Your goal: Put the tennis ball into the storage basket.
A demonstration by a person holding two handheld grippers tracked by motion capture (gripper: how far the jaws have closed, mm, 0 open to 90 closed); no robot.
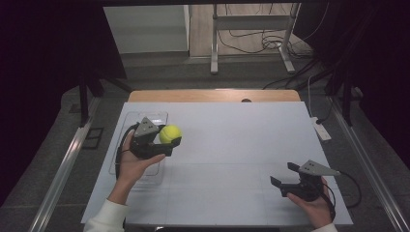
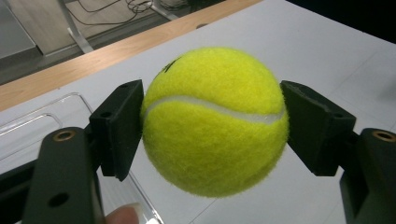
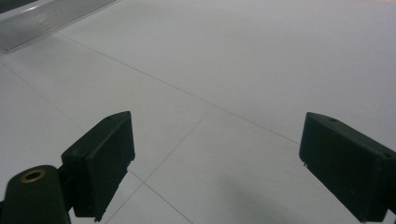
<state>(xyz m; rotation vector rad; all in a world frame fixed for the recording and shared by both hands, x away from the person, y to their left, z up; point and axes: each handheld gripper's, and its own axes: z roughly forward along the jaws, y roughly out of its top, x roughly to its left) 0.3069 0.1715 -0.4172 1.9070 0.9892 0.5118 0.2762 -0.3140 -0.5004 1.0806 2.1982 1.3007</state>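
Nearest to the camera, your left gripper [image 2: 212, 135] has its two black jaws closed on the tennis ball [image 2: 215, 121], one pad on each side, so the ball sits squeezed between them and is clear of the white table [image 2: 327, 56]. In the high view the ball [image 1: 170, 134] hangs above the left part of the table [image 1: 232, 145], just beside the right edge of the clear plastic tray [image 1: 126, 121] that lies along the left edge. I think you hold it across its widest part because a round, fuzzy thing slips out easily if the pads press off the middle. A ball has no long axis and no real front; only the white seam [image 2: 219, 108] gives a direction, and it runs almost from one pad to the other, with a small dark mark near the top. Your right gripper [image 1: 290, 180] rests near the front right corner of the table, its jaws wide apart with nothing between them [image 3: 212, 163], probably waiting there.
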